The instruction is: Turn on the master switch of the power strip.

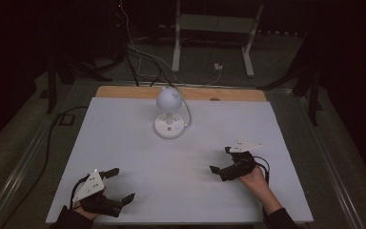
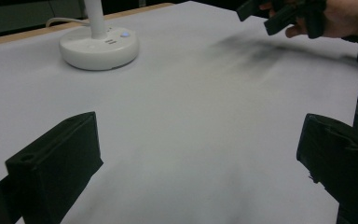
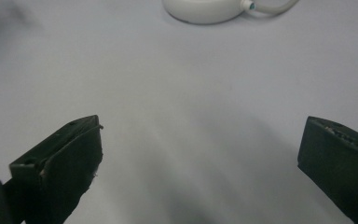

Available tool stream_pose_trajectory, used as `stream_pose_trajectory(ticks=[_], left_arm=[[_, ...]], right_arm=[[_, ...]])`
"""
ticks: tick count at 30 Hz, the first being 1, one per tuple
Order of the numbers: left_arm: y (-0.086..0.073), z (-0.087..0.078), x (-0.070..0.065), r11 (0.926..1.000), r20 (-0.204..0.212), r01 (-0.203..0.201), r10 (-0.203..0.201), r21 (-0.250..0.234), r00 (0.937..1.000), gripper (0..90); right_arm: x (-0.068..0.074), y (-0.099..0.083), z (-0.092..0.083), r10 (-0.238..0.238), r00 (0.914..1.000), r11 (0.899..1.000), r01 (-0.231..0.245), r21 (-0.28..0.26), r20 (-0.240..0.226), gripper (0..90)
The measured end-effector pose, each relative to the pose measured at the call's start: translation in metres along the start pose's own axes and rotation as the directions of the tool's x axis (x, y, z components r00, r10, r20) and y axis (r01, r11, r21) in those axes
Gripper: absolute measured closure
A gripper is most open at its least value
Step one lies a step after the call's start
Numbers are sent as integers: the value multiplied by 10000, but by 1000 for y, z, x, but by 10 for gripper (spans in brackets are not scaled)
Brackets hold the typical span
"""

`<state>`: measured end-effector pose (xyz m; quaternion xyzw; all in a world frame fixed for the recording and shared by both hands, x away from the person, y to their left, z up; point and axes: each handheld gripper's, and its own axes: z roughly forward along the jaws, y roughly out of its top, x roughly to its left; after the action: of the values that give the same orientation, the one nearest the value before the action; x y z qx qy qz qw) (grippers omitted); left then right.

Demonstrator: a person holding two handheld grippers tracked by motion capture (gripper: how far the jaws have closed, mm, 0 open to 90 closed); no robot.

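Note:
A small white desk lamp [image 1: 169, 114] with a round base [image 2: 99, 45] and a globe head stands at the back middle of the white table top [image 1: 124, 143]; its base edge [image 3: 200, 9] and cable plug show at the top of the right gripper view. My left gripper [image 1: 122, 183] rests near the front left corner, jaws wide apart with nothing between them. My right gripper [image 1: 221, 160] hovers at the right of the table, also open and empty, pointing left toward the lamp. The right hand and its gripper [image 2: 284, 14] appear far off in the left gripper view.
A wooden strip [image 1: 124, 91] runs along the table's back edge. Behind it, cables [image 1: 143, 57] trail across the dark floor beside a white stand's legs [image 1: 176, 47]. The lamp's white cord [image 1: 187, 112] loops at its right. The room around is dark.

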<state>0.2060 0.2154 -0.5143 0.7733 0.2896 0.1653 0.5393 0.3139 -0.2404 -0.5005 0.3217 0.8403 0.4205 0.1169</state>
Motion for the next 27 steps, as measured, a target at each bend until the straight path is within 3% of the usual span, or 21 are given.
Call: stream_pose_trajectory(ticks=[10,22,27], left_arm=[[0,0,0,10000,-5,-11,11,15,10000,2],[0,-1,-1,10000,-40,-37,37,0,10000,2],[0,0,-1,10000,-14,-57,57,17,10000,2]], right_arm=[[5,-24,-18,-235,9982,9995,221,242,555,0],[7,-52,-43,-84,9961,9993,52,368,880,0],[8,-64,-54,-87,9924,9989,31,459,1229,0]])
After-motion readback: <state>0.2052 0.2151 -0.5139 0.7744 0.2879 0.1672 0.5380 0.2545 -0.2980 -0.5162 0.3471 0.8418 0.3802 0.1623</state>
